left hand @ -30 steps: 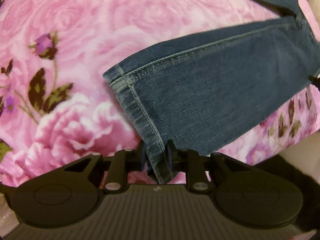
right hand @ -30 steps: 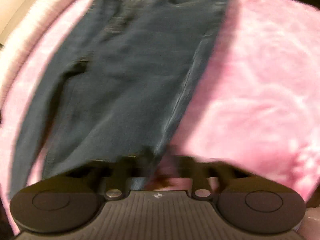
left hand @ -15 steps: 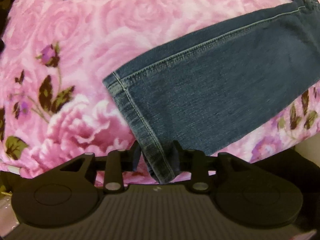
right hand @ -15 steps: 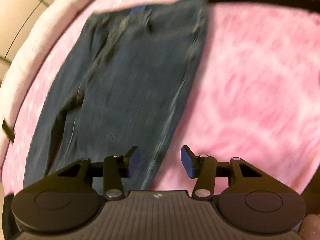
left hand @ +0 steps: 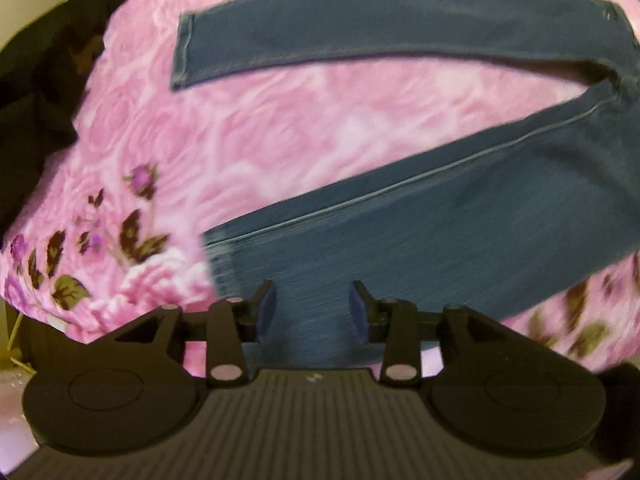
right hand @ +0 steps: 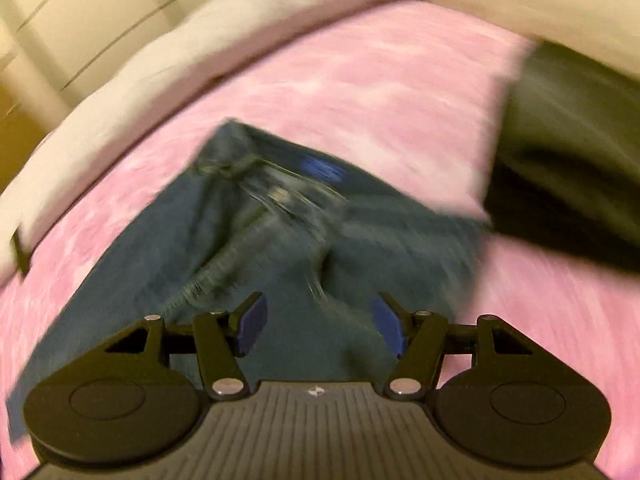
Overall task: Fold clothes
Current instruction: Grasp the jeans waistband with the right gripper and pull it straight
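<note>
Jeans (left hand: 440,220) spread flat on pink floral blanket (left hand: 280,120). Left tongs (left hand: 312,308) opening, pads clear of the leg hem below them. Right tongs (right hand: 320,324) opening, empty, over the waistband area; dark garment (right hand: 568,168) to their right.

Ahead of the left hand-held gripper (left hand: 311,312), bare pink blanket (left hand: 320,128) lies open between the jeans (left hand: 460,232) legs; a dark garment (left hand: 36,92) crowds its far left

Two close downward views, shared jeans (left hand: 460,216)
</note>
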`<state>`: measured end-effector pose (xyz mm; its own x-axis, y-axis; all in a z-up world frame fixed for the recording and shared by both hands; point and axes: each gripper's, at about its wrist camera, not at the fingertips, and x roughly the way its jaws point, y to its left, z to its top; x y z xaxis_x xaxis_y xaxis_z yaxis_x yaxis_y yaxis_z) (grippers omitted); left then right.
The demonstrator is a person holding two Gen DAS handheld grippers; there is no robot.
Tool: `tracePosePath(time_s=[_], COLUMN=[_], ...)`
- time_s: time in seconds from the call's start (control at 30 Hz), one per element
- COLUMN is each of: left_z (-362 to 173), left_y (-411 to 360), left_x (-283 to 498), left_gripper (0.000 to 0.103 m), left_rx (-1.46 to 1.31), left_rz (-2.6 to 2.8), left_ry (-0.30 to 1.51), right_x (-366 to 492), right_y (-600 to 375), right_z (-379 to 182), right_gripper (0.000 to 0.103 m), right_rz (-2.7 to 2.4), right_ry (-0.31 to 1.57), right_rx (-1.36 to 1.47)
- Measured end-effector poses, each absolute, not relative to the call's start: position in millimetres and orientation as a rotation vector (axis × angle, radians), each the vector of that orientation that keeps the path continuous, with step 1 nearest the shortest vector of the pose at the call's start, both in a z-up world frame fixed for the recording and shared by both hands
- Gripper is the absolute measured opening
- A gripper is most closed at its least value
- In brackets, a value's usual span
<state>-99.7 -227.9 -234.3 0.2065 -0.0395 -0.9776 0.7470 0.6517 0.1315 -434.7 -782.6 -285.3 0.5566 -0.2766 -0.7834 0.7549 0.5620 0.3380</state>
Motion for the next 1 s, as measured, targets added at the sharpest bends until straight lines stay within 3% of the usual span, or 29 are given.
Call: tracePosePath(time_s=[0.13,0.27,0.5,0.57,0.63,0.67,0.7,0.9,1.0], left_z=[-247,-257,-269,-269,-270,-270,-271,-271,-274], left_y=[-287,-342,-380,-379,-378,-378,-378,-378,-378], left_x=[-162,-214,-241,-242,-241,-241,-241,-240,-239], left_gripper=[0.043,0.055,0.056,0.056,0.057,0.057,0.057,0.058,0.058], left_rx=[0.711,0.722,0.697,0.683,0.675,0.673,0.672,0.671,0.691], left_rz=[-0.661,-0.754,-0.785,-0.769,-0.754,-0.748,-0.744,-0.735,-0.732], left_ry=[1.284,1.297,1.328,1.334,1.340,1.344,1.345,1.339,1.330], right_x=[-396,-367,-335,-340,-345,-347,-348,-341,-327], right_y=[-845,-884,-887,-887,-884,-881,-878,-877,-876], right_z=[-306,-329,-350,-349,-346,-344,-342,-325,-333], right_gripper=[0.061,0.060,0.059,0.044,0.009,0.001,0.000,0.003,0.025], right_rz=[-0.478,-0.303,-0.152,-0.142,-0.114,-0.099,-0.089,-0.085,-0.054], right_ry=[0.863,0.914,0.982,0.978,0.998,1.007,1.013,0.971,0.987], right_rx=[0.542,0.480,0.277,0.265,0.265,0.254,0.245,0.235,0.175])
